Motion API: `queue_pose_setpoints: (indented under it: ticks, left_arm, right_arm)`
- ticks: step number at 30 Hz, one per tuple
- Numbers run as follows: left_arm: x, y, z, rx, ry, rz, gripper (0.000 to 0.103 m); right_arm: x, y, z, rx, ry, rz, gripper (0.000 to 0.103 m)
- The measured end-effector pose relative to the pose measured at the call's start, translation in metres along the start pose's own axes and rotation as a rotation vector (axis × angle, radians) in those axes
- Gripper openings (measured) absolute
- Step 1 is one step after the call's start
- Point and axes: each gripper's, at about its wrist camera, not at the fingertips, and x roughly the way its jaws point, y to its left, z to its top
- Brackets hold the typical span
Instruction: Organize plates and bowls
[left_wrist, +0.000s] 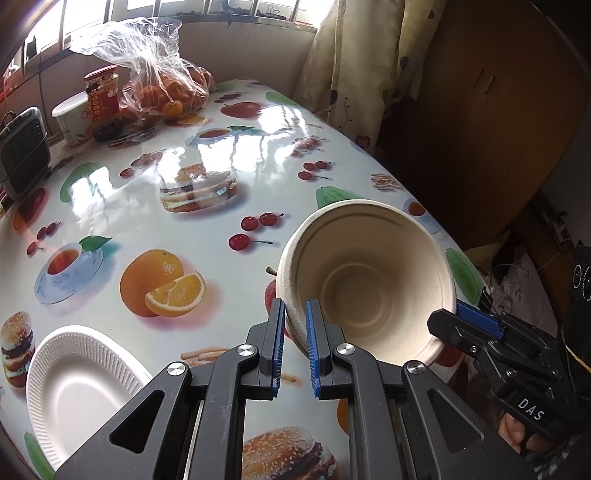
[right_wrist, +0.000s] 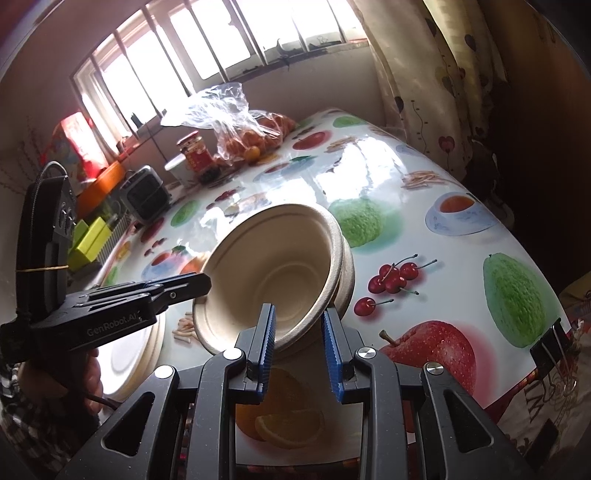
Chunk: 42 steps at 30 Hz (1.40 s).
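Your left tongs and right tongs each clamp one rim of the nested bowls, tilted between them above the surface, probably to pull them apart.

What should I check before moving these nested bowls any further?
1. Left gripper shut on the nested bowls, at the rim: ok.
2. Right gripper shut on the rim's other side: ok.
3. Bowls level: not ok, tilted.
4. Inner bowl empty: ok.
5. White paper plate apart from bowls: ok.
6. Bowls lifted off the table: cannot tell.
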Motion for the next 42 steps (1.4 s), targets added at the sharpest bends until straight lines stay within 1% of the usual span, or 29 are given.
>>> queue_pose_setpoints:
  ticks: [35,42]
  left_arm:
    - [0.0035,-0.0004,-0.0016,-0.005,0.013,0.004,0.012]
    - [0.0032,-0.0003,-0.0013,-0.004,0.013,0.003,0.013]
  right_arm:
    - [0.0029,-0.0011,-0.0031,-0.006,-0.003,-0.022,0.026]
    - [-0.0004,-0.0017,-0.002,-0.022,-0.008,-0.041,0.026]
